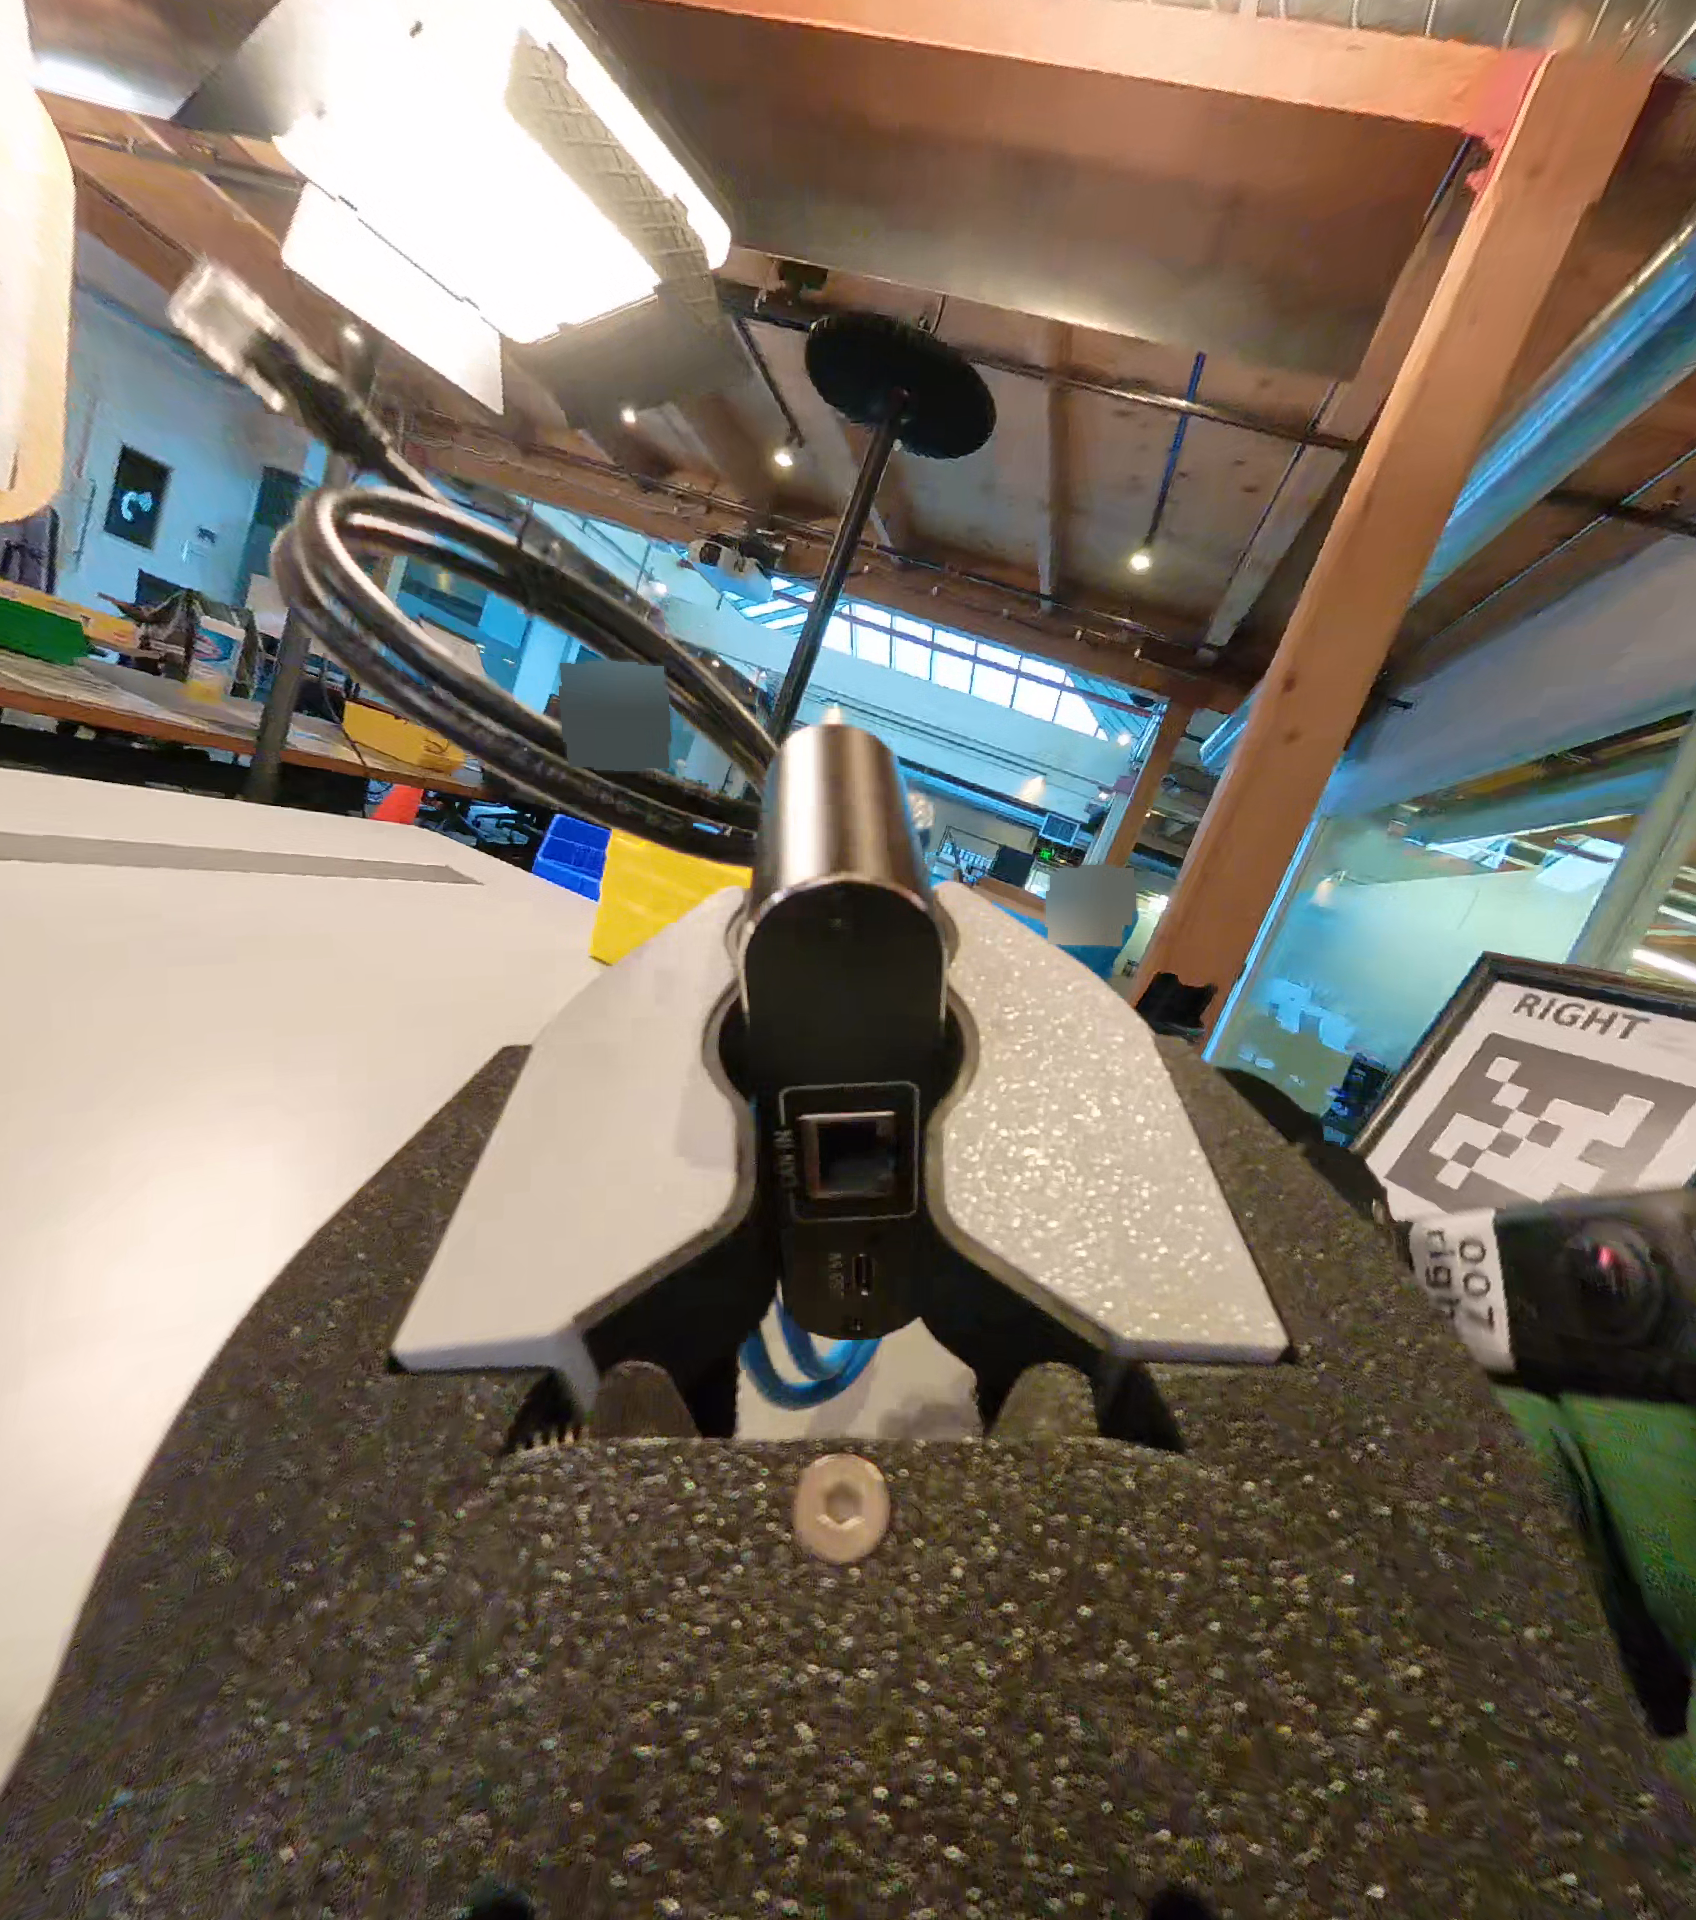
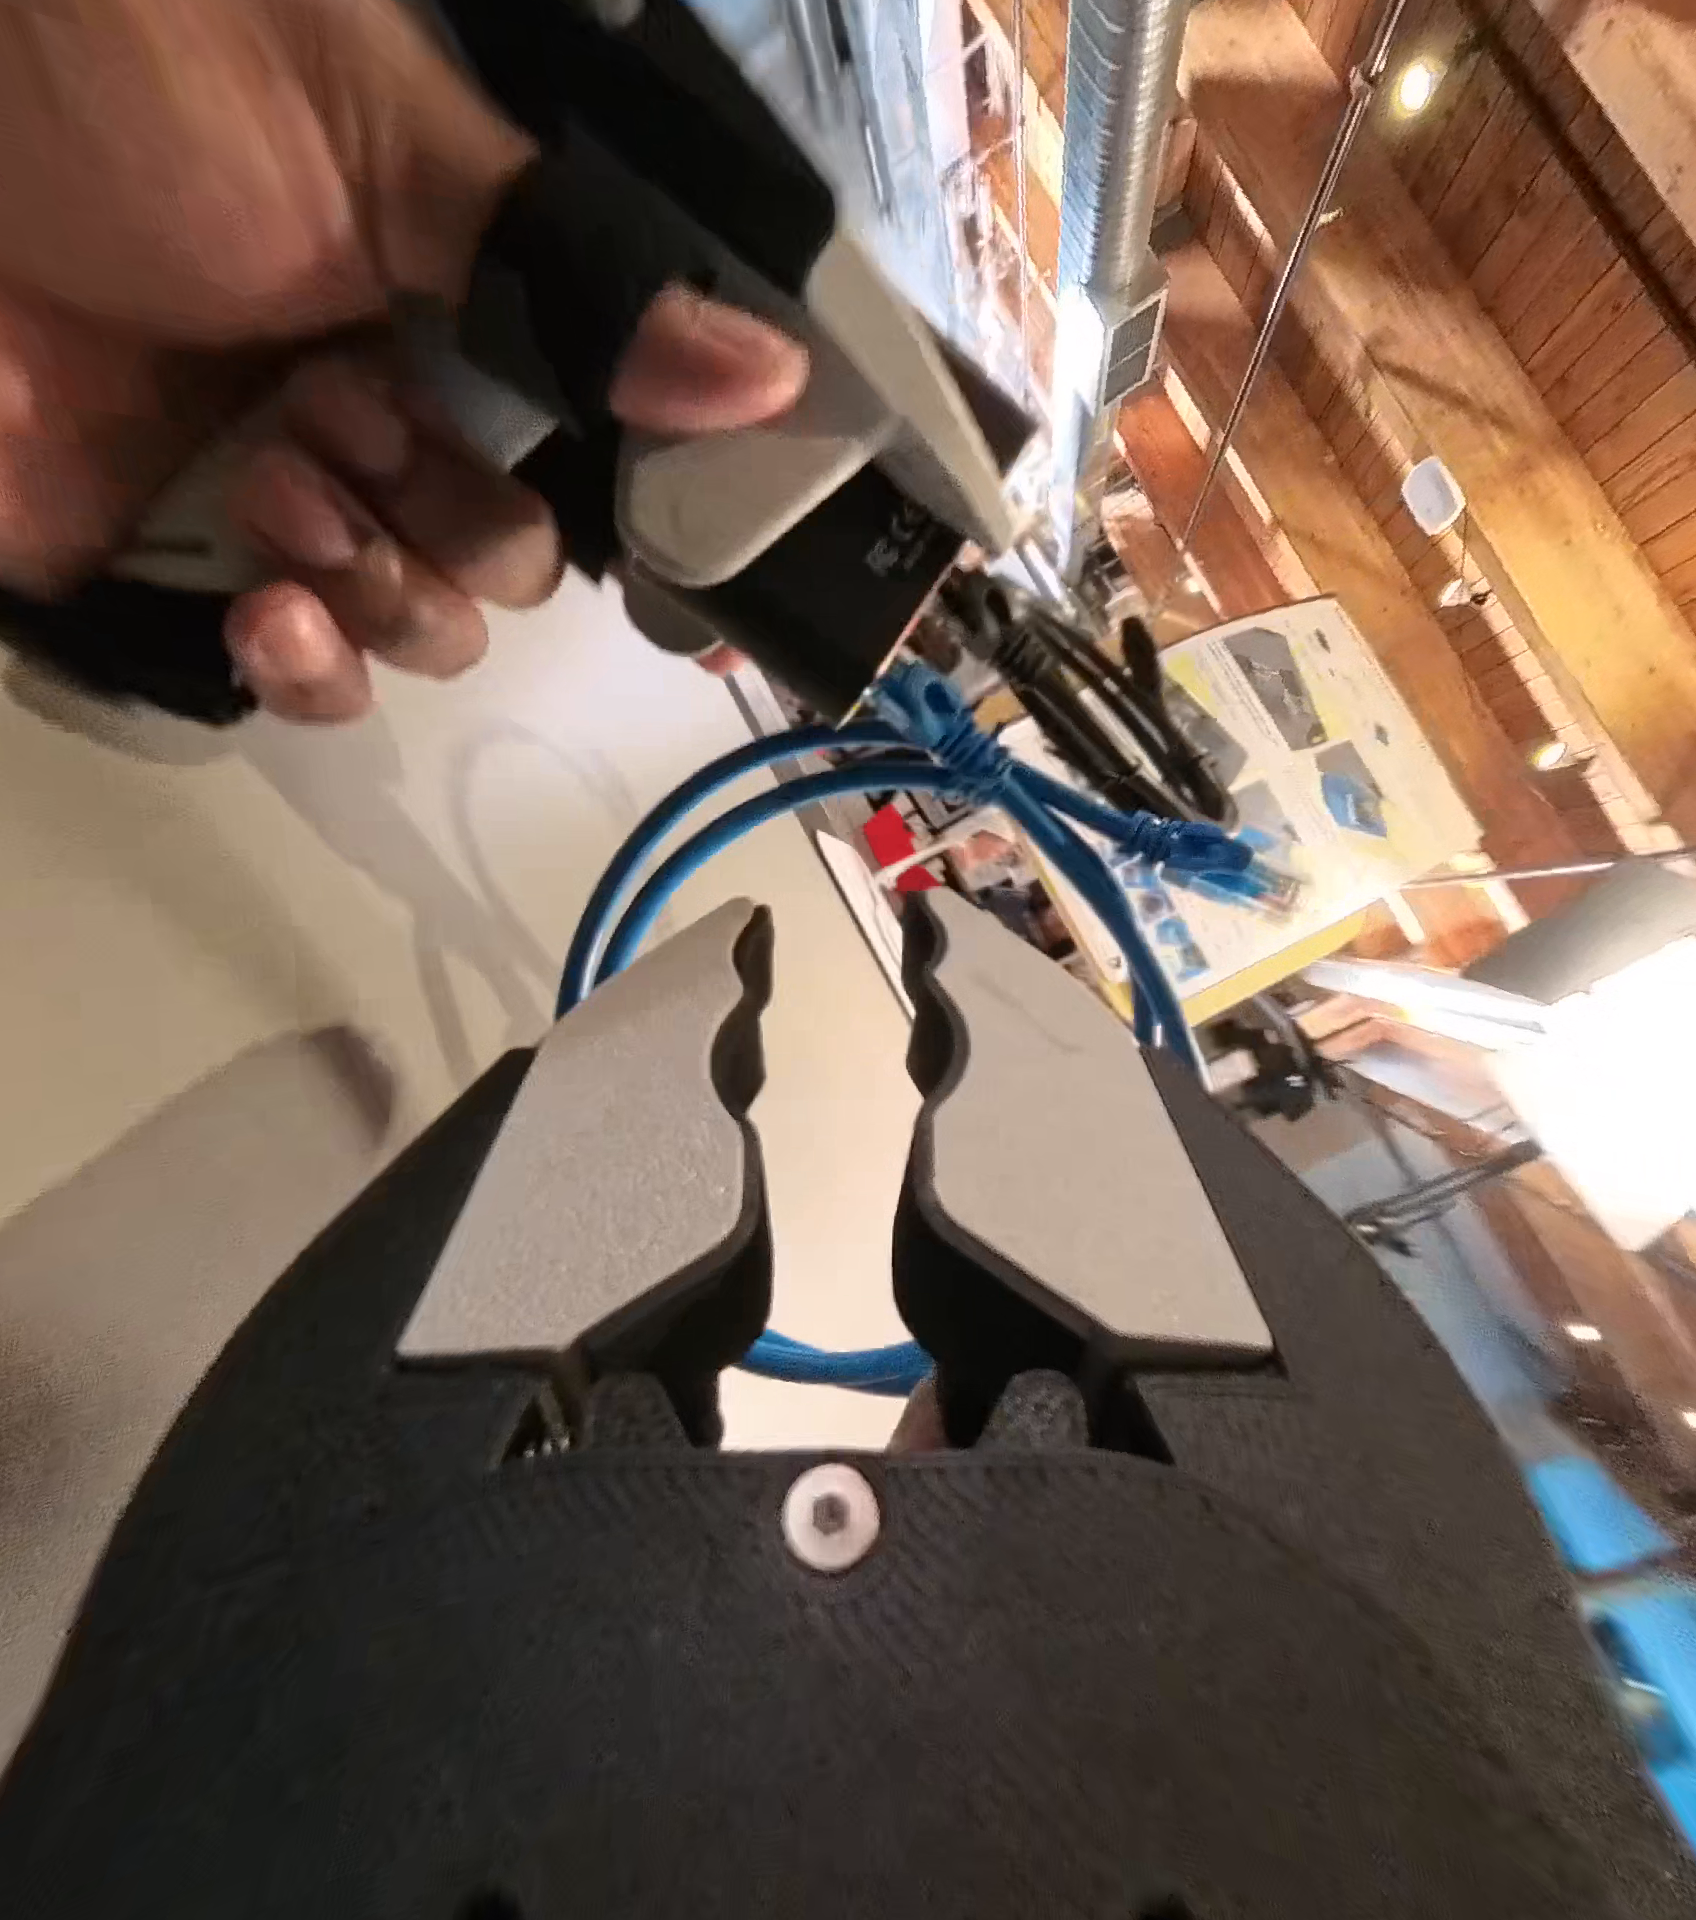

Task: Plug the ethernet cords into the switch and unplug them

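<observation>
The switch (image 1: pixel 842 1091), a small black box with a metal barrel rising from its far end, sits clamped between the left gripper's (image 1: pixel 839 925) grey fingers (image 1: pixel 1052 1122), held up off the pale table (image 1: pixel 148 1039). Its near face shows one empty port and a smaller socket below; whatever the far end carries is hidden from this side. A black cord (image 1: pixel 470 665) loops up behind it, ending in a clear plug (image 1: pixel 226 312) that hangs free and blurred against the ceiling lamp (image 1: pixel 511 177). A loop of blue cord (image 1: pixel 802 1361) peeks out under the switch, most of it covered by the gripper body.

In the right wrist view the switch (image 2: pixel 823 582) appears from the other side, gripped by the left gripper (image 2: pixel 802 447) in a person's hand (image 2: pixel 148 312), all smeared by motion. One blue plug (image 2: pixel 911 691) meets the switch's end; whether it is fully seated is hard to make out. The blue cord (image 2: pixel 678 821) curves down behind the right gripper (image 2: pixel 833 935), and its second plug (image 2: pixel 1228 862) dangles loose, next to the black cord (image 2: pixel 1114 717). The right gripper's jaws stand apart with nothing between their tips; a stretch of blue cord crosses the gap low near their base, and contact there cannot be judged. The right gripper's camera (image 1: pixel 1633 1309) and a tag board (image 1: pixel 1592 1091) are cut off at the left view's right edge.
</observation>
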`<action>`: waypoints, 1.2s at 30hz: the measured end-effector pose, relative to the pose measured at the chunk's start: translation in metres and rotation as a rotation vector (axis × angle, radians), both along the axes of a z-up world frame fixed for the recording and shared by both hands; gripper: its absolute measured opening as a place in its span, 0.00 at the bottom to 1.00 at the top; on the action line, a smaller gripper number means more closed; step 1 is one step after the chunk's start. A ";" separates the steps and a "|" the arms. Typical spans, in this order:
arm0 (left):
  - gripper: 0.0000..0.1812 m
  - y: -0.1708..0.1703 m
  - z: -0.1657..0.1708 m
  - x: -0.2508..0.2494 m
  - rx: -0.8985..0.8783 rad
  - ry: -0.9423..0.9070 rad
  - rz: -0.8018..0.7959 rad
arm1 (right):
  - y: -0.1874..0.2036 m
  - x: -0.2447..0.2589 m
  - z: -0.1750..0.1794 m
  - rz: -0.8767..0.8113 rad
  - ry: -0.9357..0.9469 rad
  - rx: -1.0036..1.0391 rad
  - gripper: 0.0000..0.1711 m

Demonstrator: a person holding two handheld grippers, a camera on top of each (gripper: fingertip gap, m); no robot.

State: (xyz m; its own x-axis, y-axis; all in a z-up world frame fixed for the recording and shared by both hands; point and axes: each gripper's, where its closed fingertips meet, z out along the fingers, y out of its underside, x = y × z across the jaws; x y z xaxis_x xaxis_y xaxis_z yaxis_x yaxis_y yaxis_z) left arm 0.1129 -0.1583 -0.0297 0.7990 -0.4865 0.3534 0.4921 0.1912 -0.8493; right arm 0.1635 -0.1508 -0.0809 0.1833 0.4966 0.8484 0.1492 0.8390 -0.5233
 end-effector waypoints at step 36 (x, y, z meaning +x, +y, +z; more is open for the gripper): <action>0.24 0.007 -0.005 0.031 -0.050 -0.023 -0.144 | 0.010 -0.012 0.009 0.472 -0.170 -1.284 0.22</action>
